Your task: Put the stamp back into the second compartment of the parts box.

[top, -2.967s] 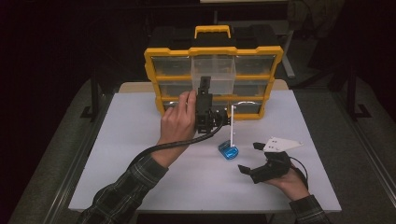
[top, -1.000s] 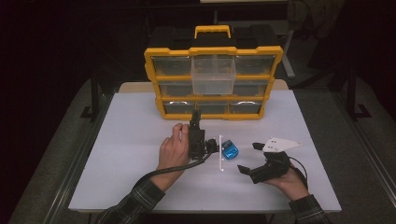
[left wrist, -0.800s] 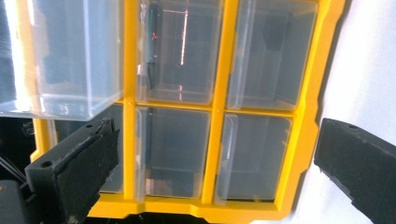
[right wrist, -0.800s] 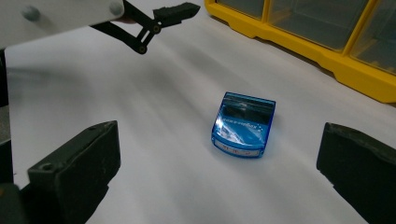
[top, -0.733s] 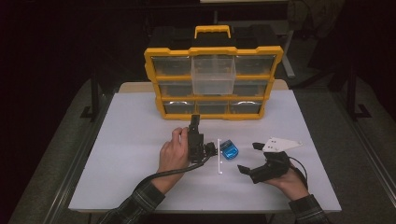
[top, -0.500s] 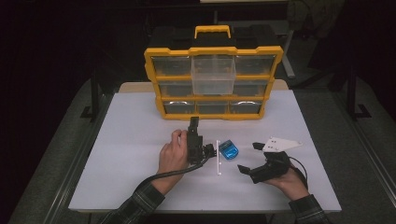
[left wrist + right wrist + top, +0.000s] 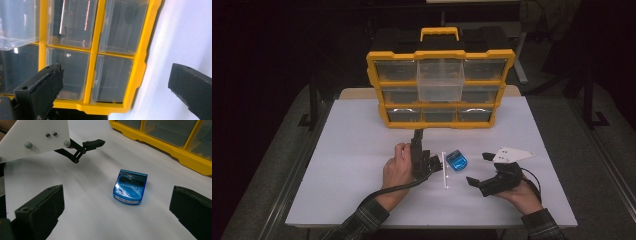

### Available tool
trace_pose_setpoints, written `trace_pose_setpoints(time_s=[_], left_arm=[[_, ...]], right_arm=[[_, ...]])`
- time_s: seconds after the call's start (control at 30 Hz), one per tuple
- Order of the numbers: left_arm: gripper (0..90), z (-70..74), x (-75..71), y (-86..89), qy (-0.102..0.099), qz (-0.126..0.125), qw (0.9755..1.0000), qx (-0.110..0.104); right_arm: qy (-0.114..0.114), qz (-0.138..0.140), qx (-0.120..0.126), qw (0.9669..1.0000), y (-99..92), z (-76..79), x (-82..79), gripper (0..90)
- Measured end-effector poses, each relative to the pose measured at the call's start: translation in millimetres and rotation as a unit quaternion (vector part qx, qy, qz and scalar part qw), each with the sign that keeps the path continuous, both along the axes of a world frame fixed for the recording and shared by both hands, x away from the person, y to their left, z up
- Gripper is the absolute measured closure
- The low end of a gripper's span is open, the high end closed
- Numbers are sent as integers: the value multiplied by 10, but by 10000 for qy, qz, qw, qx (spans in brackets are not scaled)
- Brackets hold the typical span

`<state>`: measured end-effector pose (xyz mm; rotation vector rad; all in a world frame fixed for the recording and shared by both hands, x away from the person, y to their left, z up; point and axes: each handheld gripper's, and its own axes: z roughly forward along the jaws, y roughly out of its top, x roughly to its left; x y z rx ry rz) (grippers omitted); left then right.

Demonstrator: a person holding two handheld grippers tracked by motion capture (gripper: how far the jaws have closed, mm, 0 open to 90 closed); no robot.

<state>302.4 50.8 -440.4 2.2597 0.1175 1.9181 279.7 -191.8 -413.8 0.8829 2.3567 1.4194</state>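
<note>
Both pairs of jaws are standing wide apart and gripping nothing. Going from the left, the left gripper (image 7: 418,137) is lying on its side on the white table (image 7: 352,150) under the person's left hand (image 7: 396,169), its jaws pointing at the bottom row of the yellow drawer cabinet (image 7: 440,87); it seems to be resting there, out of the way. Just to its right, the small blue case (image 7: 456,160) is sitting flat on the table, in front of the cabinet and between the two grippers. The right gripper (image 7: 479,170) is lying low near the table's front edge, and its jaws are facing the blue case (image 7: 130,186) squarely, probably lining up to close on it. One clear drawer (image 7: 440,81) is sticking out of the cabinet's middle, likely waiting for the case.
</note>
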Motion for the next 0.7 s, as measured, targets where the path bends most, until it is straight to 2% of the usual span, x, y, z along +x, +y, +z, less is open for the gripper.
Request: trace_pose_setpoints(time_s=[0.13, 0.2, 0.37, 0.6, 0.7], left_arm=[[0, 7, 13, 21, 142, 24, 9996, -240], [0, 6, 26, 38, 201, 42, 9990, -406], [0, 5, 48, 66, 324, 75, 9973, -656], [0, 17, 96, 115, 583, 111, 9917, -1141], [0, 51, 116, 153, 779, 169, 9873, -1374]], right_arm=[[1, -4, 18, 10000, -5, 2, 4, 0], [-2, -7, 27, 10000, -10, 4, 1, 0], [1, 17, -1, 10000, 1, -2, 3, 0], [24, 27, -10, 10000, 3, -9, 5, 0], [19, 21, -2, 10000, 5, -7, 3, 0]])
